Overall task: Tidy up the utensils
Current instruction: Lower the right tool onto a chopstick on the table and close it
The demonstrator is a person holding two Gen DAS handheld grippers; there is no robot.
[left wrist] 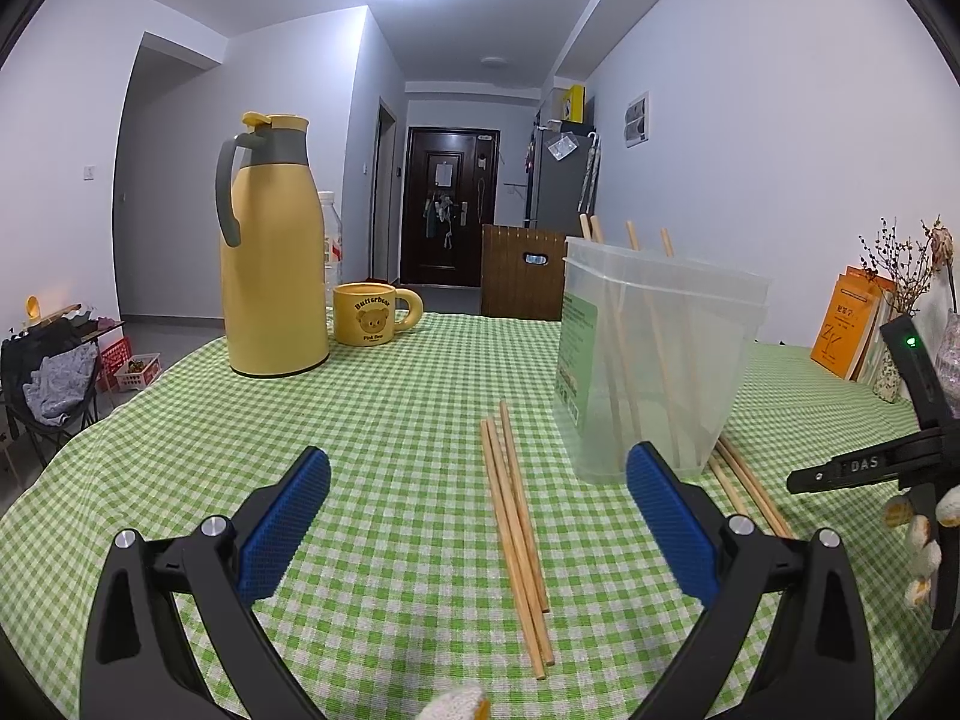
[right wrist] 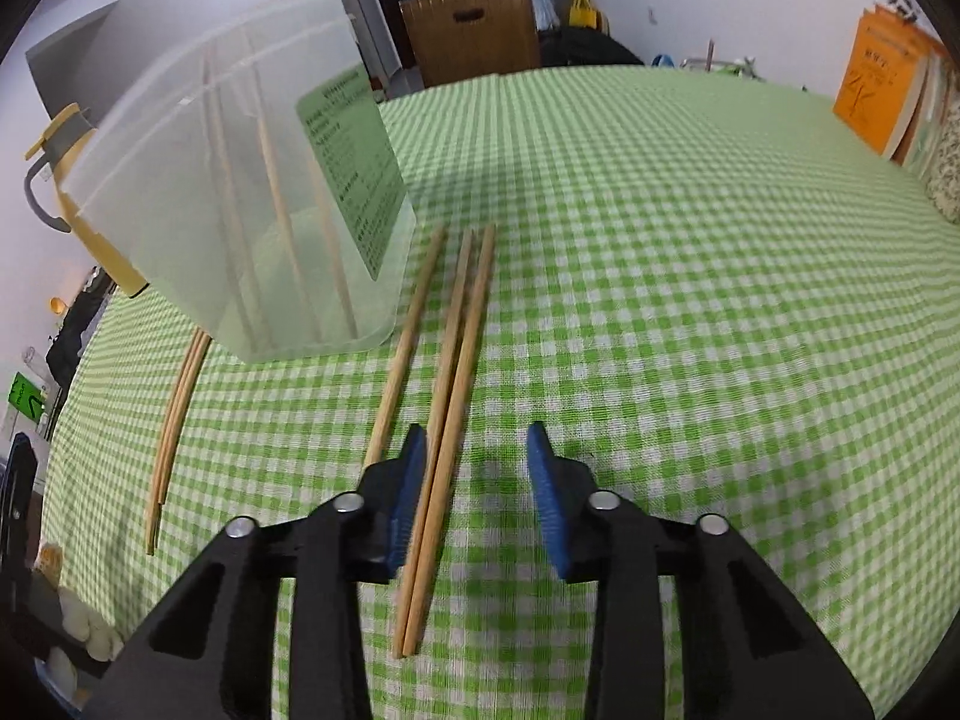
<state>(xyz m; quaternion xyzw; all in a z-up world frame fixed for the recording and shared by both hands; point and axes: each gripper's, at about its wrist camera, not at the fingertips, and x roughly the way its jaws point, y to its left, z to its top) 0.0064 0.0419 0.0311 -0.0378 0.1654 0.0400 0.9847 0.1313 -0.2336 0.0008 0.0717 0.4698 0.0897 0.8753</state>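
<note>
Three wooden chopsticks [left wrist: 516, 540] lie on the green checked tablecloth [left wrist: 390, 420] between the fingers of my left gripper [left wrist: 478, 456], which is open and holds nothing. A clear plastic container [left wrist: 660, 360] with several chopsticks standing in it is just ahead to the right. In the right wrist view, my right gripper [right wrist: 477, 438] points down at the cloth. A pair of chopsticks [right wrist: 456, 396] lies between its jaws against the left pad, and the right pad stands clear of them. A third chopstick [right wrist: 408, 330] lies outside the left finger. The container [right wrist: 240, 192] stands to the upper left.
A yellow thermos jug [left wrist: 270, 252] and a yellow bear mug [left wrist: 369, 312] stand at the far left of the table. Orange books [right wrist: 870, 84] and dried flowers [left wrist: 900, 264] line the right edge. A wooden box [left wrist: 522, 276] stands beyond the table. A gloved hand [left wrist: 924, 540] shows at right.
</note>
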